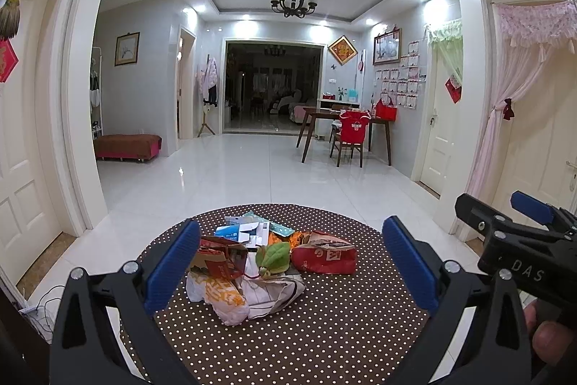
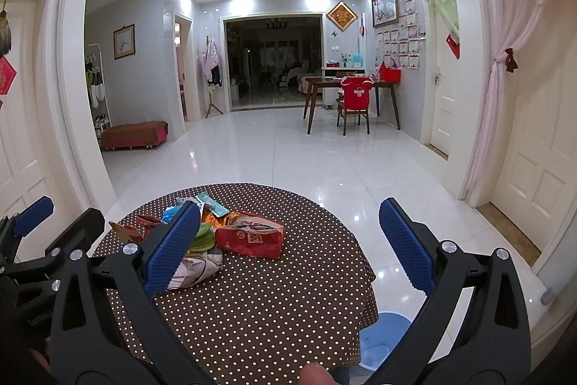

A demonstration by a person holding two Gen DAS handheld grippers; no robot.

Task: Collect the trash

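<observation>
Both grippers hover w/ jaws wide apart and empty over a round table (image 1: 324,331) in a brown polka-dot cloth. The trash pile (image 1: 267,262) of wrappers, paper and a red carton (image 1: 324,257) sits straight ahead of the left gripper (image 1: 292,262), framed btwn its blue pads. From the right gripper (image 2: 288,240) the pile lies ahead and to the left, so the left looks better lined up; a blue bin (image 2: 382,338) stands on the floor below the right gripper, just beside the table edge.
</observation>
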